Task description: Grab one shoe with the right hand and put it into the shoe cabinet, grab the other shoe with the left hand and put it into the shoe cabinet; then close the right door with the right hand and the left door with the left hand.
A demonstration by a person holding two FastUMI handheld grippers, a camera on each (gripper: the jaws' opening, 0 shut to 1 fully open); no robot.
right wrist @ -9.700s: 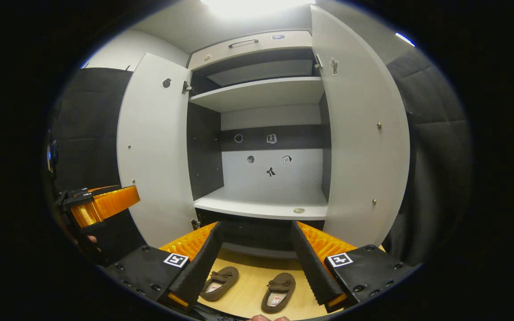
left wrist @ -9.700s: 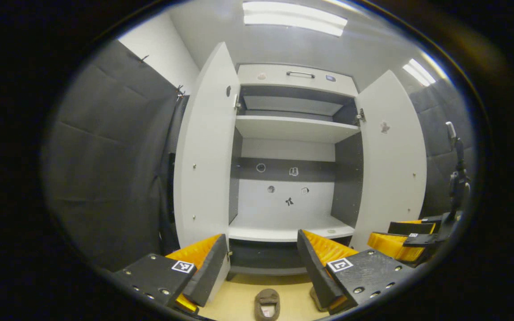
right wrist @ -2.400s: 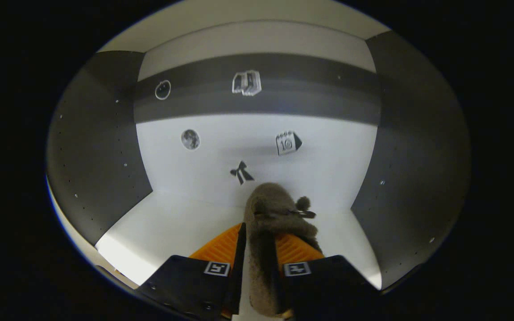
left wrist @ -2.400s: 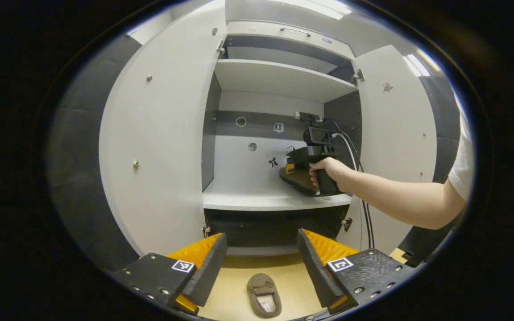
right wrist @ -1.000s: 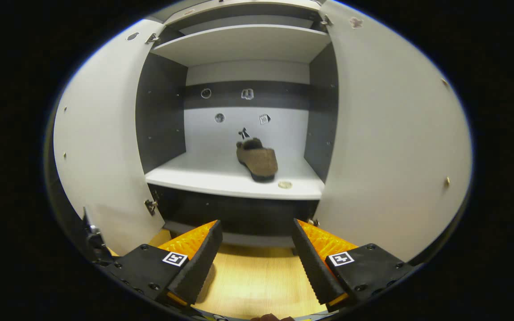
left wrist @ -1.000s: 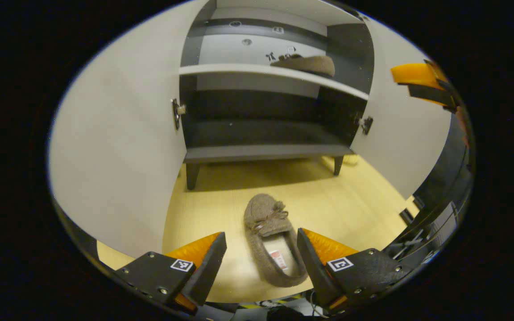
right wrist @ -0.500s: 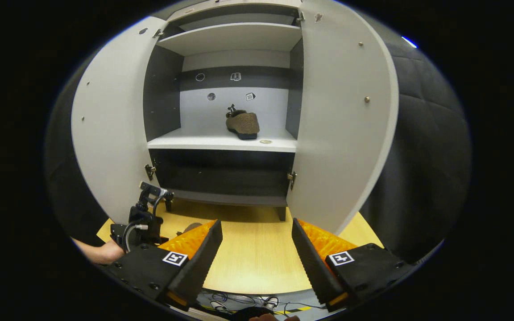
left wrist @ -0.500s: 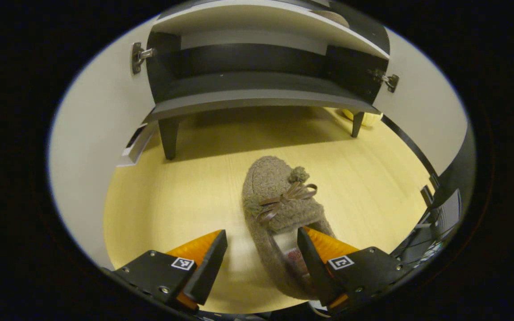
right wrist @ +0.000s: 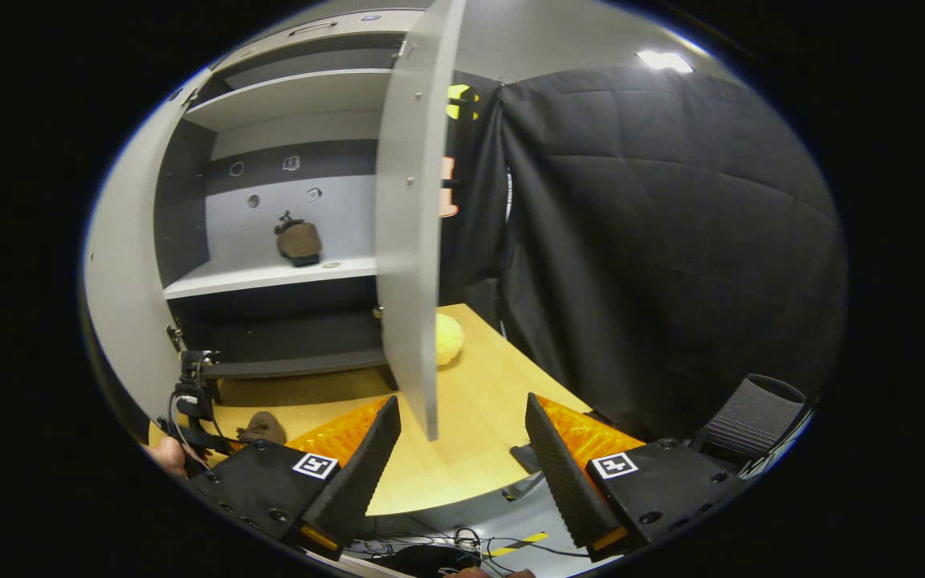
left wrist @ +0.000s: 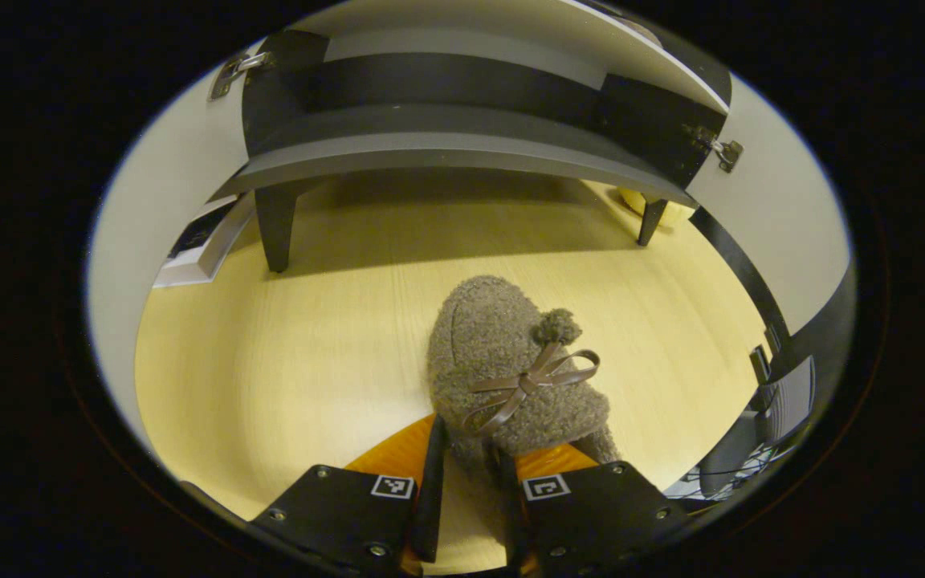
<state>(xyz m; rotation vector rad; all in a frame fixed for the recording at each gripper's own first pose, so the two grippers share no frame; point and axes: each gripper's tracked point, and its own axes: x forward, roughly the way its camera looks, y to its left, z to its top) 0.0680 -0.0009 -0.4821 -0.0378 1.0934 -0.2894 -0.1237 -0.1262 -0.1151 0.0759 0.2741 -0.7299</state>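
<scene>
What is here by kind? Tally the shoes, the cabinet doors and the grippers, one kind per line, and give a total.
Brown fuzzy shoes: 2, the shelf shoe and the gripped shoe
White cabinet doors: 2, the left door and the right door, both open
Two-finger grippers: 2, the left gripper and the right gripper
Total: 6
</scene>
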